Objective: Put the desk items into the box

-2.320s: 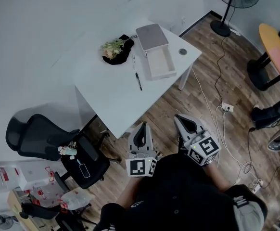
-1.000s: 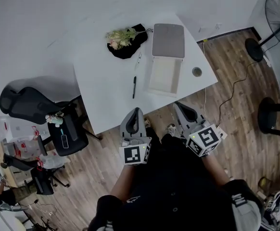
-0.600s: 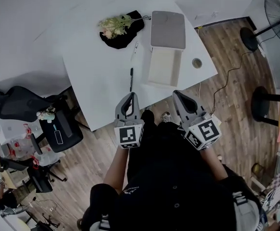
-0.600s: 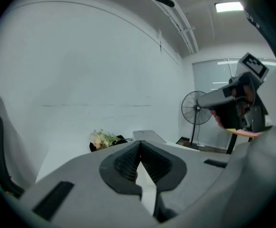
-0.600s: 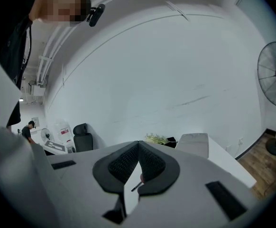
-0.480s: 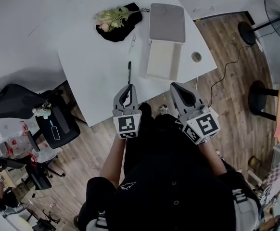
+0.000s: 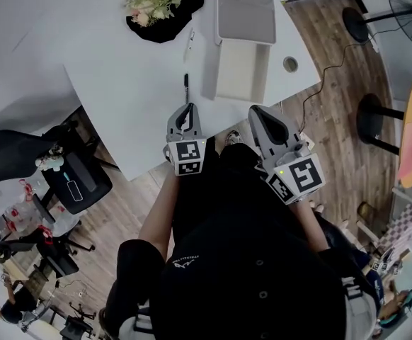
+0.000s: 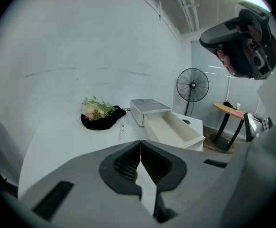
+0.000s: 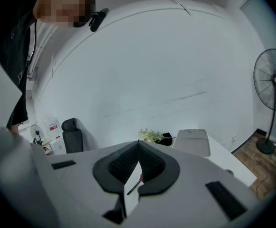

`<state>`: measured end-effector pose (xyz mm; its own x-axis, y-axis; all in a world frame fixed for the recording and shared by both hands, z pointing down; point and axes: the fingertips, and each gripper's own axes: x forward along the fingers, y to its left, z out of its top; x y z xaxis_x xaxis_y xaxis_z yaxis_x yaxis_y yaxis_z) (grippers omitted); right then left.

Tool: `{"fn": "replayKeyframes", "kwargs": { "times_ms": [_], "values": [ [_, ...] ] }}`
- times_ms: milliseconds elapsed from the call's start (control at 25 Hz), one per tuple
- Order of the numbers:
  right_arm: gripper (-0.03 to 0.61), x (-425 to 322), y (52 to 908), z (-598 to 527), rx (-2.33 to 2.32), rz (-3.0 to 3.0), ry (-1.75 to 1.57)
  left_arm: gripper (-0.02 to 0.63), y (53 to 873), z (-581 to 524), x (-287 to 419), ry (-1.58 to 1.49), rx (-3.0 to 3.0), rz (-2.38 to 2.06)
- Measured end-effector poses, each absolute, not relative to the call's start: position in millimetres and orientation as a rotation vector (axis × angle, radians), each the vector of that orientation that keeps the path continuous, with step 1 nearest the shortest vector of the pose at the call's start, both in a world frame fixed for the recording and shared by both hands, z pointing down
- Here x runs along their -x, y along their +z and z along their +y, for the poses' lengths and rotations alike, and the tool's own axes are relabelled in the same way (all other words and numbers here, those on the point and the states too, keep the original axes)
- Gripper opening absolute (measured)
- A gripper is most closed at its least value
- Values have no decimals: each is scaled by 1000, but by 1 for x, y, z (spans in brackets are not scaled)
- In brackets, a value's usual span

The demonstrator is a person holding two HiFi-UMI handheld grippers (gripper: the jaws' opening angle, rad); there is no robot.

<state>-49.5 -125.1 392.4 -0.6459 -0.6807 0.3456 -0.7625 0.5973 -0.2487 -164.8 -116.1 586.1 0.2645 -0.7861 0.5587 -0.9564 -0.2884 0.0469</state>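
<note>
The open white box (image 7: 240,73) lies on the white bench (image 7: 121,98), with its lid (image 7: 246,11) flat against the box's far end. Just left of the box lies a black pen (image 7: 186,88), and a white pen (image 7: 190,40) lies further back. Left of the lid, a bunch of flowers (image 7: 148,4) rests on a black cloth (image 7: 162,28). The 2 grippers hover on the near side of the box, at the bench edge, touching none of these items. The left gripper (image 7: 186,108), just short of the black pen, has its fingers (image 8: 95,184) clenched together on nothing. The right gripper (image 7: 255,112) likewise has its fingers (image 9: 176,184) clenched and empty.
</note>
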Motion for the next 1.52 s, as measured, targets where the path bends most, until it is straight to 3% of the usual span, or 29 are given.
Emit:
{"fn": "replayKeyframes", "kwargs": {
  "times_ms": [360,760,1200,1320,1520],
  "values": [
    [-2,60,411,-140,-1242,-2535,593,14,648,-135,180,686,-2054,-1508],
    [-2,78,422,-144,-1215,-2501,614,84,701,-145,183,748,-1919,-1418],
    [-2,80,430,-148,-1218,-2474,632,84,720,-150,186,741,-1802,-1393],
    [-2,76,432,-146,-1235,-2466,640,49,723,-149,189,768,-1788,-1429],
    [-2,73,431,-142,-1247,-2473,643,46,722,-147,189,785,-1794,-1429]
  ]
}}
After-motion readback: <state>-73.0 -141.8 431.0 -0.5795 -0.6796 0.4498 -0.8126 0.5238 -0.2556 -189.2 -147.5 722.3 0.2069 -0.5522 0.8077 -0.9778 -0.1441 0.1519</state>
